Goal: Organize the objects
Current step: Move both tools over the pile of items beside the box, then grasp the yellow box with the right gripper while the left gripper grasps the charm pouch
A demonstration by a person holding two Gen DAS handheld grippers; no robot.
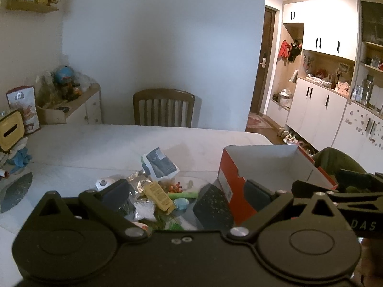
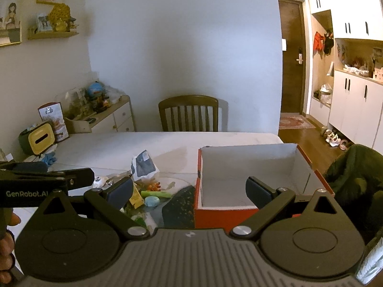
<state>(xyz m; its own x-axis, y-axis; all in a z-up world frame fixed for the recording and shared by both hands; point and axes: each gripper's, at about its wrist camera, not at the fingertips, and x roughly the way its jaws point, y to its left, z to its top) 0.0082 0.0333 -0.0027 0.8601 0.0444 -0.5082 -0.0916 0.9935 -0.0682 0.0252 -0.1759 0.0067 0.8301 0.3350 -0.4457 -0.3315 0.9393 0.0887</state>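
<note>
Both grippers are held above the near edge of a white table [image 1: 100, 143], tilted moderately downward toward it. The left gripper [image 1: 185, 197] is seen with its jaws spread wide and nothing between the pads; the same is seen of the right gripper [image 2: 189, 191], whose jaws are fully released and hold nothing. In the right wrist view, fingers of a hand [image 2: 7, 251] are glimpsed at the lower left edge of the frame, beneath the body of the left gripper.

A pile of small objects [image 1: 158, 191] is spread on the table in the lower centre of the left wrist view, framed between that gripper's fingers but lying beyond and below them, untouched. Within it, a blue-and-white pouch [image 1: 160, 165], a yellow carton [image 1: 159, 197], a green stick [image 1: 183, 195] and a pale blue oval piece [image 1: 182, 203] can be made out. A dark speckled item [image 1: 211, 205] lies just right of the pile, against an open red cardboard box [image 2: 249, 167]. The box sits at the centre right of the right wrist view, its white interior bare, with the right gripper's right finger [image 2: 259, 191] over its near wall. A wooden chair [image 2: 189, 113] stands at the far side of the table.
</note>
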